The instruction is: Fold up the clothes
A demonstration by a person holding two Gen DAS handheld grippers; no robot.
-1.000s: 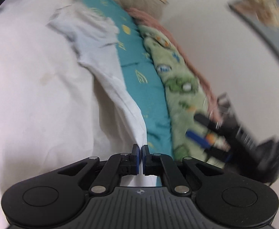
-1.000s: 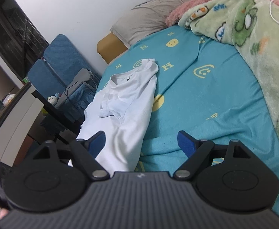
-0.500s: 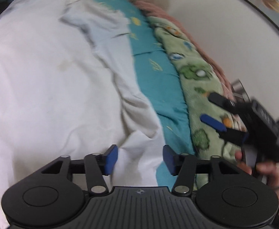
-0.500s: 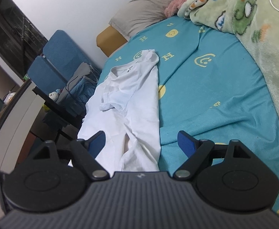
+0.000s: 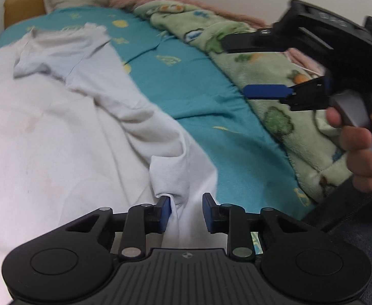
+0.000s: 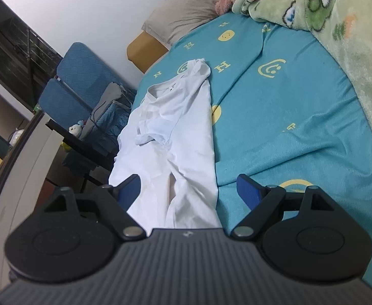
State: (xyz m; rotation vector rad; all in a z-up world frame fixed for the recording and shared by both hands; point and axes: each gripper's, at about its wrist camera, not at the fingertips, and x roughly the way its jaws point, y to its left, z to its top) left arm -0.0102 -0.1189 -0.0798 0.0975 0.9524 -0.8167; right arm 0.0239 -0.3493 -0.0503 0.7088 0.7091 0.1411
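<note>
A crumpled white cotton t-shirt (image 6: 178, 137) lies left of centre on the teal smiley-print bed sheet (image 6: 282, 117). The left gripper (image 5: 186, 209) is spread around its bunched hem. The right gripper (image 6: 189, 190) hovers spread wide above the lower frame

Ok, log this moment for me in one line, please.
step: fold shirt | left tool: open, shirt fabric between fingers | right tool: open, above shirt, apart | shirt: lying on bed sheet

- Left tongs (image 5: 186, 212): matte black linkage arms, blue pads, silver pivot screws, ribbed grey base plate.
- Right tongs (image 6: 189, 190): same black build, blue pads, round embossed discs.
- Right hand (image 5: 361, 139): bare skin, light-toned.
</note>
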